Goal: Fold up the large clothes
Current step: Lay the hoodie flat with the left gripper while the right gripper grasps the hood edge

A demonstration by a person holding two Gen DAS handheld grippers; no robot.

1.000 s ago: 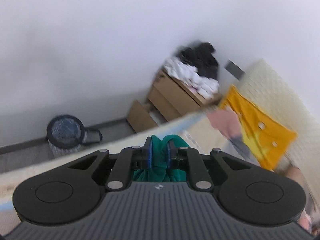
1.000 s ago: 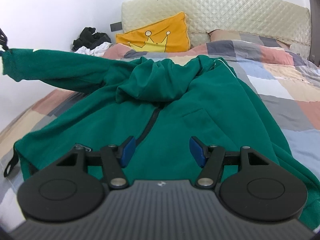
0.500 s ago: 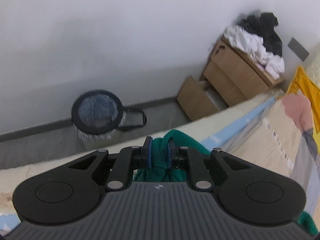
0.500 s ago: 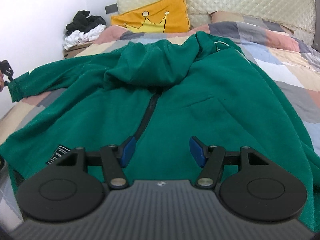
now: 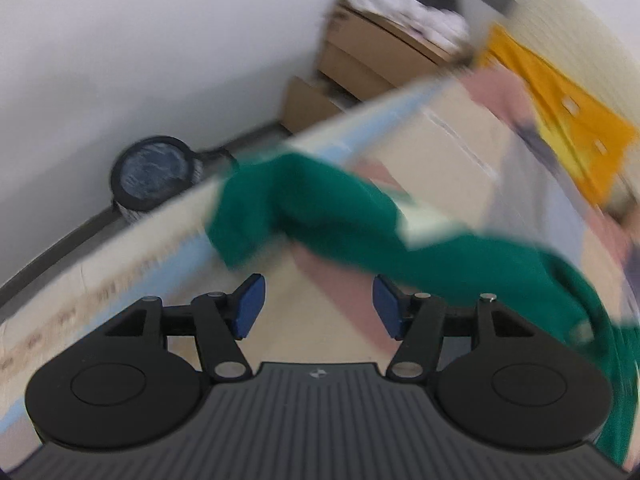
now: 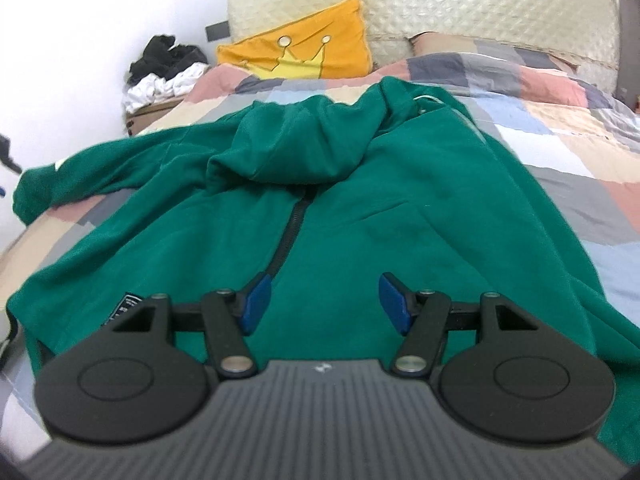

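A large green zip hoodie [image 6: 360,208] lies front up on the patchwork bed cover [image 6: 580,128], hood bunched near the collar. Its left sleeve [image 6: 60,176] stretches out to the bed's left edge. In the blurred left wrist view that sleeve [image 5: 320,208] lies on the cover just beyond my left gripper [image 5: 318,306], whose jaws are opening with nothing between the blue pads. My right gripper [image 6: 322,302] hovers open over the hoodie's lower front, beside the zip, with nothing in it.
A yellow crown cushion [image 6: 300,54] leans on the quilted headboard [image 6: 480,4]. Cardboard boxes [image 5: 372,56] piled with black and white clothes stand by the bed's left side. A round black bin [image 5: 154,170] sits on the floor by the wall.
The left gripper came down with the sleeve cuff in its jaws, then let it go; the sleeve now lies on the bed. The right gripper stayed put and open.
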